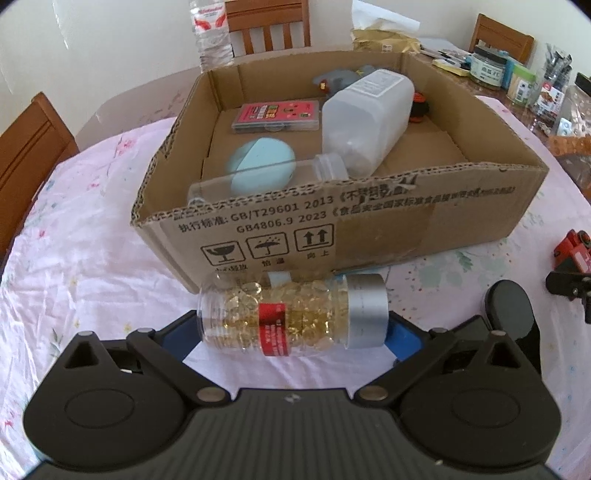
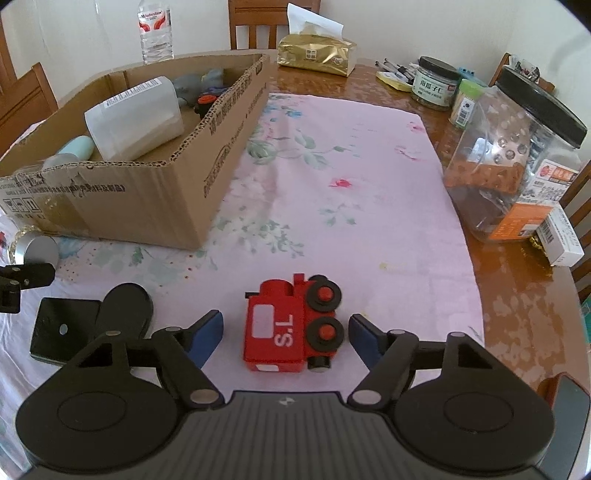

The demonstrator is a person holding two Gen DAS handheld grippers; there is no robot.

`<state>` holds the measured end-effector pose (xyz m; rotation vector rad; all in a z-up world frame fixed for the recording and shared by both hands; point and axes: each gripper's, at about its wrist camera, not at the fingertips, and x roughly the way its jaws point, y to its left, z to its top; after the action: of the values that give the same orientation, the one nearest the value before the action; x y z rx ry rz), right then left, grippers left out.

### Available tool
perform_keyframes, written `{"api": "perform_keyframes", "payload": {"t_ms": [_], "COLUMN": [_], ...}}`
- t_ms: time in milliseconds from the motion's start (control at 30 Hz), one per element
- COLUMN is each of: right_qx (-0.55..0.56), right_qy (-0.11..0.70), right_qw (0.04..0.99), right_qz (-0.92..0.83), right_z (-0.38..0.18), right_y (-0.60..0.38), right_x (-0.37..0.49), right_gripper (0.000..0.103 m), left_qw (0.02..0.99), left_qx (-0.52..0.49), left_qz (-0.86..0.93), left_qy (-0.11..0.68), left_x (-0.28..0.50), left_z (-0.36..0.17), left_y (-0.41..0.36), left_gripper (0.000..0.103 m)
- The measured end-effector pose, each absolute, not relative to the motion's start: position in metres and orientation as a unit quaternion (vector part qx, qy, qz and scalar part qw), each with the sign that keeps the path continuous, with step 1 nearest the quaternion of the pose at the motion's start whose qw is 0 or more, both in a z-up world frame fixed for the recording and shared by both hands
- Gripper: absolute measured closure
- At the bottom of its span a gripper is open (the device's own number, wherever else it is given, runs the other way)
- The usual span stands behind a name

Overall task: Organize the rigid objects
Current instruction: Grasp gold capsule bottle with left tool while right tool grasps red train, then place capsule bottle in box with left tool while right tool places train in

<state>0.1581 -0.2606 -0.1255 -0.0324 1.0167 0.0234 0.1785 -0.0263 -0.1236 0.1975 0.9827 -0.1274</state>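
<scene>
My left gripper [image 1: 291,328] is shut on a clear capsule bottle [image 1: 280,317] with a silver cap. The bottle lies sideways, held end to end just in front of the cardboard box [image 1: 369,229]. Its cap [image 2: 35,251] shows at the right wrist view's left edge. A red toy train [image 2: 291,325] lies on its side on the pink cloth, between the blue pads [image 2: 207,332] of my right gripper [image 2: 284,325]. That gripper is open, with gaps on both sides. In the box lie a translucent white container [image 1: 365,118], a pale blue case [image 1: 262,162], a red card case [image 1: 275,116] and an empty clear bottle [image 1: 266,177].
A black flat object with a round part [image 2: 125,310] lies left of the train. Jars [image 2: 509,166], a small carton [image 2: 561,236] and a gold tissue pack [image 2: 317,51] stand on the bare wood at the right and back. A water bottle [image 2: 155,33] and chairs [image 1: 26,147] ring the table.
</scene>
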Motion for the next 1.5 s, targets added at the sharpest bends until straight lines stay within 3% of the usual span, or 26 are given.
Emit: {"api": "perform_keyframes", "payload": {"t_ms": [500,633,1067,1500], "right_qx": [-0.043,-0.041,-0.065,-0.104], "right_qy": [0.485,0.490,0.498,0.475], "right_qw": [0.873,0.871,0.863,0.868], "right_qz": [0.017,0.022,0.046,0.104], "right_z": [-0.122,-0.121,-0.111,-0.061], "right_y": [-0.253,-0.256,-0.258,-0.248], "right_x": [0.161,0.163,0.157,0.153], "right_gripper": [0.038,0.048,0.049,0.049], "left_qw": [0.878,0.873,0.859,0.855], "left_qx": [0.088,0.083,0.101,0.120], "left_qz": [-0.078,-0.093,-0.127,-0.168], "left_qy": [0.464,0.471,0.485,0.476], "left_x": [0.185,0.188,0.180,0.170], "left_z": [-0.115,-0.115,-0.097,-0.060], "left_y": [-0.020,-0.018,-0.010,-0.009], "left_gripper": [0.005,0.009,0.010,0.010]}}
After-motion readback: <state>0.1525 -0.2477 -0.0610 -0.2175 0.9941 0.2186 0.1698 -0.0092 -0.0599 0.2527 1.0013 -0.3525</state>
